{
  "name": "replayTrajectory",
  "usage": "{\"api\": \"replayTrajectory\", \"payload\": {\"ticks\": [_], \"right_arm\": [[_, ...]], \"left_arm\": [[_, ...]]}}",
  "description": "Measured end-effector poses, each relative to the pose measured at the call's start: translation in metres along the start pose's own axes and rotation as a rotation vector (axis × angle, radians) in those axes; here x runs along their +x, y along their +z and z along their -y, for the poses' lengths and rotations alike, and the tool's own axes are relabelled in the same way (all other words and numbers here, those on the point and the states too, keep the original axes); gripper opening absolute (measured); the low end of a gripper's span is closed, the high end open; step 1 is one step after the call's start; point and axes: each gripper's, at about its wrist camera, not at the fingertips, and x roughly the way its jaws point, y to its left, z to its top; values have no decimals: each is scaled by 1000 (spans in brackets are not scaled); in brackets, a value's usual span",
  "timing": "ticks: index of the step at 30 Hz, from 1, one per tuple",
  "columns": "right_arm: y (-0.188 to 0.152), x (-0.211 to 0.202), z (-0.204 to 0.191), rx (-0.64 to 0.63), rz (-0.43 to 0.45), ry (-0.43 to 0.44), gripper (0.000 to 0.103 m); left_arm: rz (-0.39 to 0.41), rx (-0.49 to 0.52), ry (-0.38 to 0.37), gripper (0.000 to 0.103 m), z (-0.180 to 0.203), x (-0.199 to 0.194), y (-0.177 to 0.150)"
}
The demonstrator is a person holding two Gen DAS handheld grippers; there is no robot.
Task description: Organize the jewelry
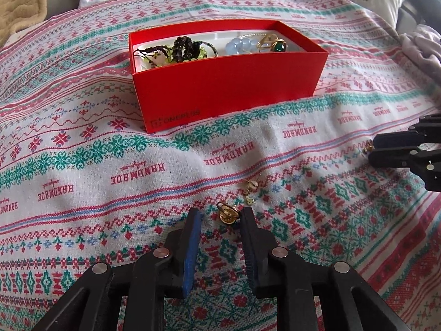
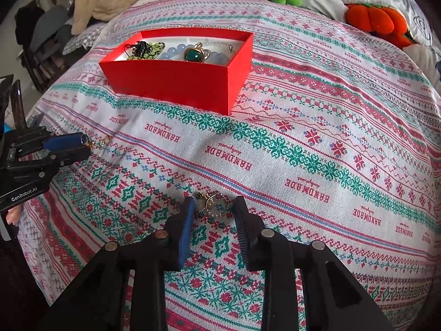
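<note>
Two open tongs, left [image 1: 220,218] and right [image 2: 213,208], one red box [image 1: 220,88], three loose gold pieces.

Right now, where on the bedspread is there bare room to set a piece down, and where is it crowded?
Bare cloth lies between the red box and the left claw, along the HANDMADE lettering, and right of the box in the right wrist view. Crowded: the gold earring and small charm at the left claw, the pearl-edged earring at the right claw. The box interior is nearly full.

matt red cardboard box [image 1: 226,82] on woven patterned cloth [image 1: 110,165]; shiny gold-metal earring [image 1: 227,213].
</note>
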Motion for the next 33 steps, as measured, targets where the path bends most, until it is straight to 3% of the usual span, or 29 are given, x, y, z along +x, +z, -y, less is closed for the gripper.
{"api": "replayTrajectory", "payload": {"ticks": [2,5,6,13,18,20,23,24,25,26,30,33], "right_arm": [[-2,-1,-2,-17,3,7,22],[-2,-2,-3,-29,3,22,15],[-3,-3,-3,-30,1,25,10],[-6,-14,-7,-51,6,33,4],[-9,-17,7,-27,7,-18,4],[-10,-18,12,-12,15,3,4],[-11,-19,10,-12,9,48,13],[-10,-19,7,-22,12,54,29],[-10,-19,3,-30,19,54,48],[-10,-19,0,-38,30,49,53],[-6,-9,-9,-55,22,12,54],[-3,-1,-11,-70,30,-17,41]], "left_arm": [[-1,7,0,25,1,1,1],[-3,19,14,4,2,1,2],[-5,19,13,2,2,0,2],[-9,32,17,0,4,-9,-3],[-27,15,13,0,2,-8,-4],[-26,1,5,0,0,-9,-4],[-27,0,-10,21,1,-8,-4],[-22,1,-10,29,2,-8,-4],[-15,0,-5,31,2,-8,-4],[-11,-1,3,31,2,-7,-3],[2,-8,11,31,0,-1,1],[13,-14,10,31,-2,3,4]]}}
